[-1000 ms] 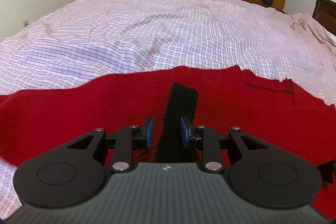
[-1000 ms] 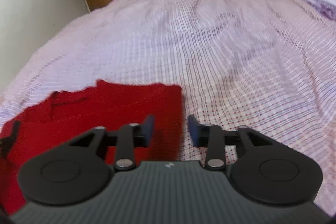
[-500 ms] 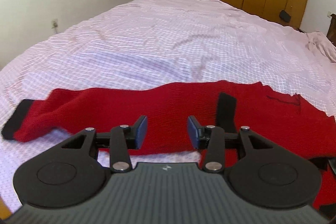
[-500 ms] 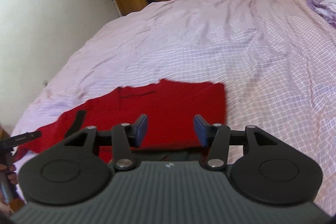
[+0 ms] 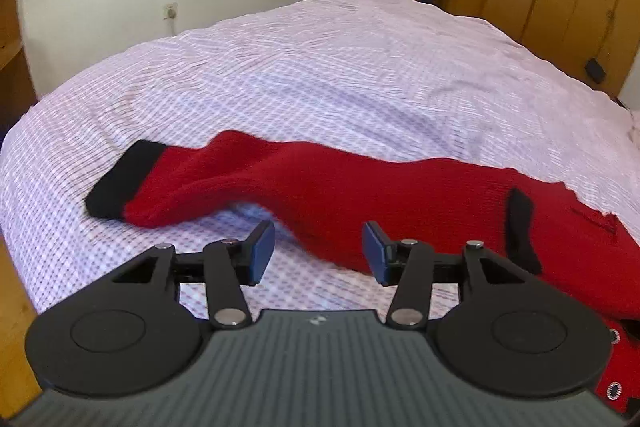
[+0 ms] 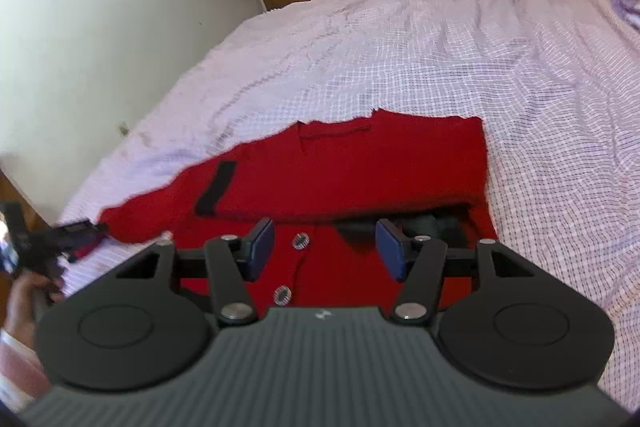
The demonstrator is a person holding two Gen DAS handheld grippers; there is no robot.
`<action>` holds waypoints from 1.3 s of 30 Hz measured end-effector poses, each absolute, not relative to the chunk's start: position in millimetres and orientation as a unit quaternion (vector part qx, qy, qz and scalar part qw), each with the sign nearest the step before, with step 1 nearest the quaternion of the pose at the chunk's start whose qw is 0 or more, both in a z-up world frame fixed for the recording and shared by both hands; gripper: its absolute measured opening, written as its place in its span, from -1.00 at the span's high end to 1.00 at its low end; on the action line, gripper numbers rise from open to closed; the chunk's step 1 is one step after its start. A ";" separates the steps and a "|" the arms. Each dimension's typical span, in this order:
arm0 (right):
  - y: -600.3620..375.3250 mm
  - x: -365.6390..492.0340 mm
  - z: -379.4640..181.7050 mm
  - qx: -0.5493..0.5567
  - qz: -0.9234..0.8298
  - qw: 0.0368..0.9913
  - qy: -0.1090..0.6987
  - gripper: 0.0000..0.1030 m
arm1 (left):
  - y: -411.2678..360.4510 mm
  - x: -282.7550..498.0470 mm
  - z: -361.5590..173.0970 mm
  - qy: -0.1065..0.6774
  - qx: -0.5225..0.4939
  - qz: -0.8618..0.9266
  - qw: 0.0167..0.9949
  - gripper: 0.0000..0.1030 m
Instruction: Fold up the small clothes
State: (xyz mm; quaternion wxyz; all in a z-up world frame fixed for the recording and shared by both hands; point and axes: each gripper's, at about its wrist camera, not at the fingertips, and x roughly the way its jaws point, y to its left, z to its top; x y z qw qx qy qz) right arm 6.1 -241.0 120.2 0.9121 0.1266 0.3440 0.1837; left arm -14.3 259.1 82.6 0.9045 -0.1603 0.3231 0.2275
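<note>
red cardigan (image 6: 360,163) flat on checked bedsheet (image 6: 440,47) | left gripper (image 5: 318,253) just been opening, empty, above cardigan's sleeve (image 5: 224,179) | right gripper (image 6: 325,249) just been opening too, empty, over cardigan's buttons (image 6: 299,241) | no readable writing anywhere

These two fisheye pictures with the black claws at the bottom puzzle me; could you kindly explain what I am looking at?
There is no robot arm here: a person holds a hand-held two-finger tool in each hand, and each tool carries a camera looking forward along its fingers. One picture comes from the left tool, the other from the right tool. Both look down on a bed covered with a pink checked sheet. On it lies a red knitted cardigan with black cuffs and buttons; one sleeve stretches out sideways. Both tools have just been opening and hold nothing. At the left edge of the right view, the person's other hand shows.
</note>
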 end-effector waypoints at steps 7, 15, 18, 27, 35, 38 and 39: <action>-220.8 -3.9 78.3 0.117 0.142 0.914 0.363 -0.14 | 285.1 -14.3 67.7 0.315 -0.199 0.245 0.895 -0.17; -212.9 -4.5 34.6 0.107 0.107 0.903 0.403 -0.14 | 307.6 6.7 46.7 0.298 -0.248 0.269 0.882 -0.27; -215.9 -4.4 28.1 0.112 0.100 0.900 0.409 -0.14 | 312.8 14.6 41.5 0.289 -0.256 0.273 0.881 -0.27; -222.6 -1.6 24.7 0.121 0.093 0.903 0.401 -0.14 | 313.1 25.8 41.8 0.267 -0.226 0.238 0.906 0.60; -227.6 0.1 20.9 0.137 0.094 0.906 0.389 -0.14 | 286.0 25.3 98.8 0.210 -0.188 0.181 0.942 0.70; -229.7 -0.1 20.1 0.145 0.096 0.907 0.384 -0.14 | 265.6 28.1 122.4 0.189 -0.169 0.153 0.955 0.70; -230.7 0.0 19.8 0.147 0.097 0.907 0.384 -0.14 | 259.0 29.3 129.2 0.182 -0.165 0.144 0.959 0.70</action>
